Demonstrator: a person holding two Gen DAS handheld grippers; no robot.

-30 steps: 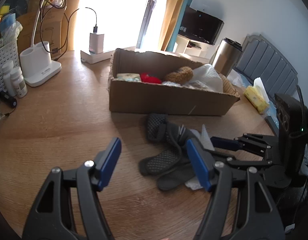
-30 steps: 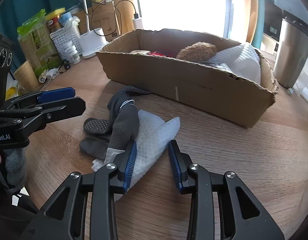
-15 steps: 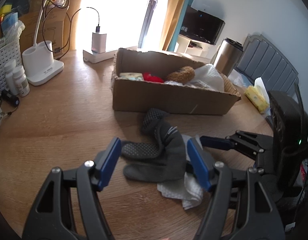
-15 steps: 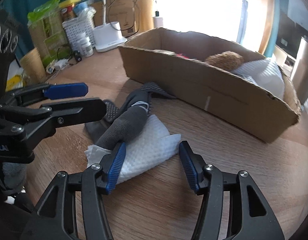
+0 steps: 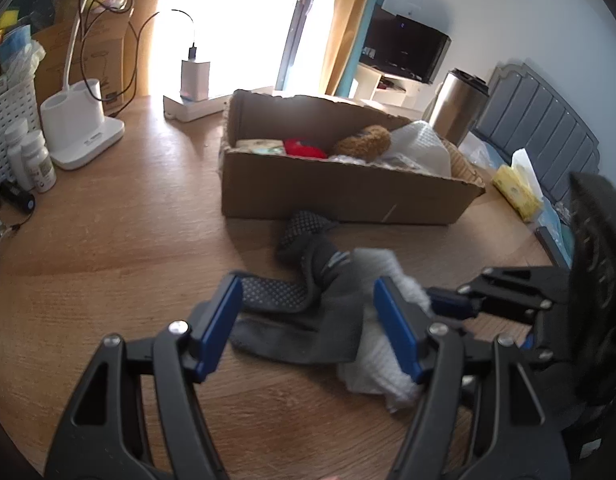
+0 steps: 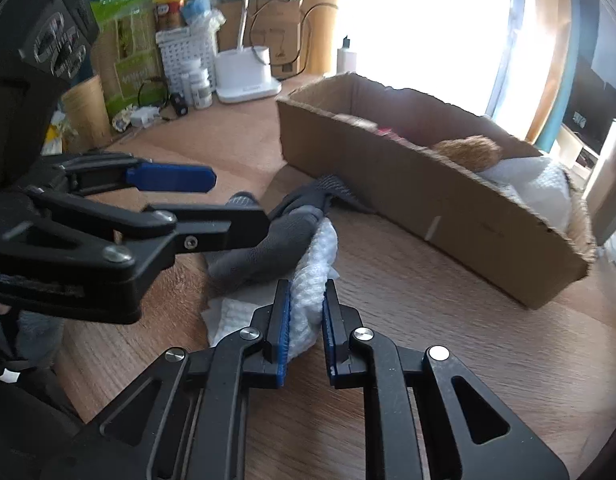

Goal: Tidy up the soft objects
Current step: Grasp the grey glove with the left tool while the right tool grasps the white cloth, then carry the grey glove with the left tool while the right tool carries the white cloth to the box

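Near the front edge of the wooden tabletop (image 6: 448,292), before the cardboard box (image 6: 448,200), the right gripper (image 6: 305,320) has just been closing and now pinches a bunched fold of the white cloth (image 6: 312,280) between its blue pads. The grab step looks done; next comes lifting the cloth clear and carrying it over the box wall, probably without dragging the grey socks (image 5: 308,312) lying partly on it. The left gripper (image 5: 308,320) hangs spread over those socks, pads apart, not visibly pressing them.
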